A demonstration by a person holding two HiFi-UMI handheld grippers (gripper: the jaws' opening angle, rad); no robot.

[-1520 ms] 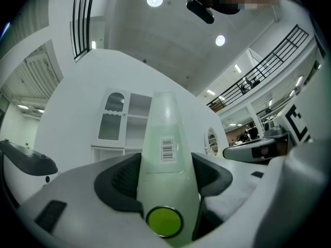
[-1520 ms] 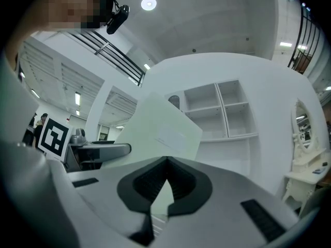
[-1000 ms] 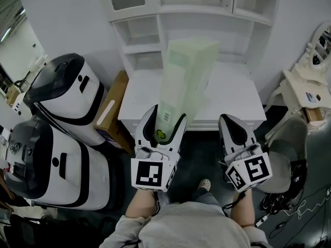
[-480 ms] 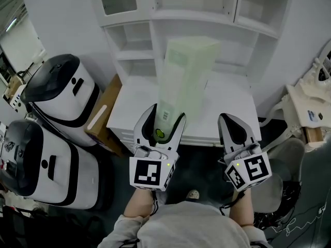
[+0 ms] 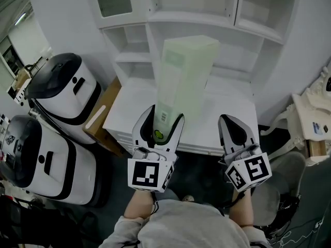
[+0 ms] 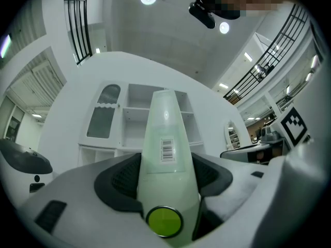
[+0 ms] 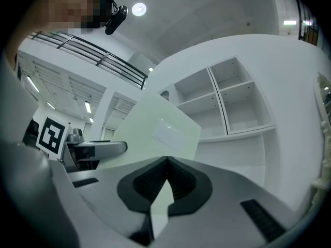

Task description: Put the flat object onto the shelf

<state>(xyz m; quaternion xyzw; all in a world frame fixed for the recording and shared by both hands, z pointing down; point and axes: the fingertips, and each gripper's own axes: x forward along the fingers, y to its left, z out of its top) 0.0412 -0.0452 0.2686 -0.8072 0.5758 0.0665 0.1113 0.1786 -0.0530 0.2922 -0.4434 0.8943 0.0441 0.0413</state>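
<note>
A flat pale green box file (image 5: 182, 74) stands on end, tilted away from me, with my left gripper (image 5: 161, 123) shut on its near spine. In the left gripper view the box file (image 6: 165, 154) runs up between the jaws, a barcode label and a green round finger hole on its spine. My right gripper (image 5: 235, 130) hangs to the right of it, shut with nothing between its jaws; its view shows the box file's (image 7: 158, 130) broad side to the left. The white shelf unit (image 5: 201, 19) with open compartments rises behind the white desk (image 5: 227, 112).
Two large white and black machines (image 5: 54, 94) stand on the floor at the left, a cardboard box (image 5: 101, 119) between them and the desk. White furniture (image 5: 313, 107) crowds the right edge. A person's feet and grey top show below the grippers.
The whole view has drifted: the desk and shelf unit sit lower and nearer in the frame. Both grippers and the box file keep their places relative to each other.
</note>
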